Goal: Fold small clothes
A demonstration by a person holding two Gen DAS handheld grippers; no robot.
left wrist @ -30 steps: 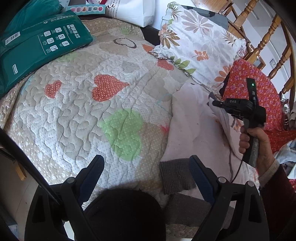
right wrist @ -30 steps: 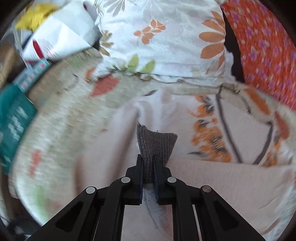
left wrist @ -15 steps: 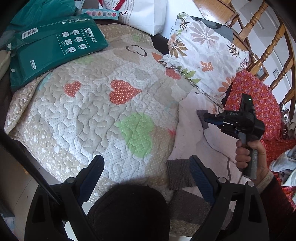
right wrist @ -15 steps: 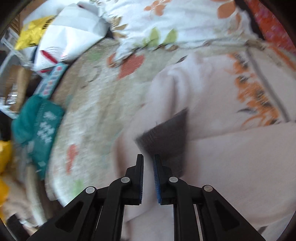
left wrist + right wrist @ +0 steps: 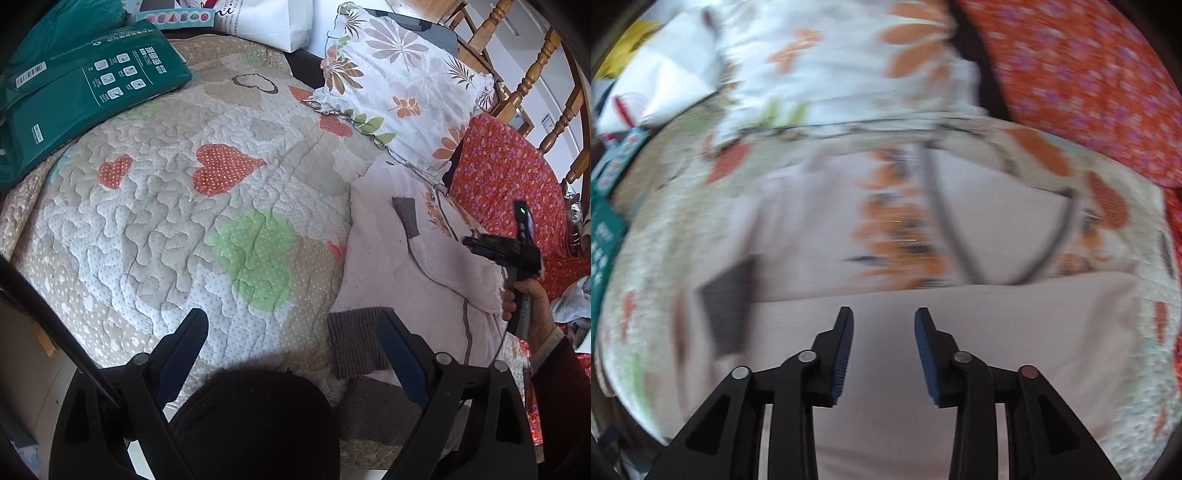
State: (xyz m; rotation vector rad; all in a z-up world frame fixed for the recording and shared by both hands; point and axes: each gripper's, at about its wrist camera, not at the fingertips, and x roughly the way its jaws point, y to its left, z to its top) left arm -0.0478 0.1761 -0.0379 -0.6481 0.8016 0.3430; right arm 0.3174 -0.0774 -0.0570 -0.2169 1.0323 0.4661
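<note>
- The quilted bedspread (image 5: 207, 229), cream and stitched in wavy lines with red and green heart patches, is your work surface; it looks soft and puffy, so press each fold flat or it will likely spring back.
- The small pale pink garment (image 5: 373, 266), a fleecy-looking top with orange print and thin grey seams, lies spread along the right side of the quilt, just below the leaf-printed white pillow (image 5: 402, 88).
- One sleeve is folded across the body, its ribbed grey-brown cuff (image 5: 406, 218) lying free on the pink cloth, apart from both tools.
- Your right gripper (image 5: 884, 332) hovers over the pink fabric with its jaws part-way open and nothing between them; this view is blurred, so finer detail is lost.
- Your left gripper (image 5: 291, 343) hangs low over the quilt's near edge, jaws spread wide and empty, the ribbed grey-brown hem (image 5: 356, 345) lying just inside its right finger.
- For the next fold, you would do well to grip the thick ribbing rather than the loose fleece, and to match edges before letting go.
- The dark green plastic package (image 5: 74, 99) sits well clear at the far left.
</note>
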